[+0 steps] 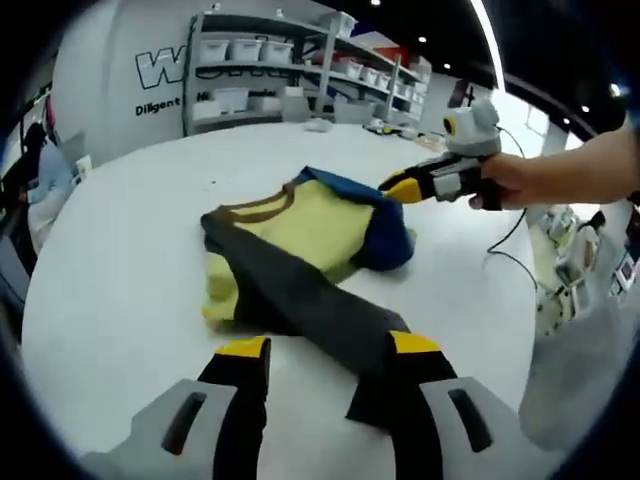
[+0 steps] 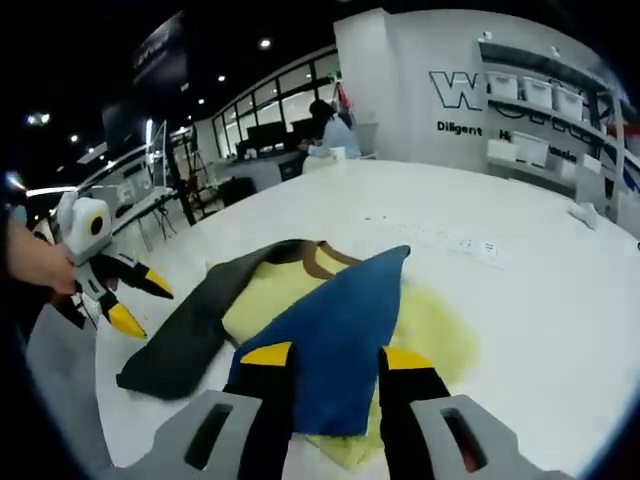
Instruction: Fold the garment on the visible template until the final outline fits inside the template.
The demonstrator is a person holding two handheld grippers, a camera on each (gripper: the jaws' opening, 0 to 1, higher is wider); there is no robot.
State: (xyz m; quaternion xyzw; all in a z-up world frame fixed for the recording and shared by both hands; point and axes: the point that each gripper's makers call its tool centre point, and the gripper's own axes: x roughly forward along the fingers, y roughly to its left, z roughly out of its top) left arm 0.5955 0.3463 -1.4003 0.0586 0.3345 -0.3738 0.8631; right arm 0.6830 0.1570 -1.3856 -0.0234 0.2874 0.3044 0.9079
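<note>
a soft yellow cloth garment with a brown collar, one dark grey sleeve and one blue sleeve (image 1: 300, 240) (image 2: 330, 320) lies crumpled on the round white bench (image 1: 120, 260) (image 2: 520, 270), the grey sleeve stretched out long. the left gripper (image 1: 325, 352) (image 2: 135, 300) hangs with jaws apart, near the grey sleeve's end and gripping nothing. the right gripper (image 2: 335, 355) (image 1: 398, 186) has the blue sleeve lying between its spread jaws; whether they pinch it, cannot tell.
</note>
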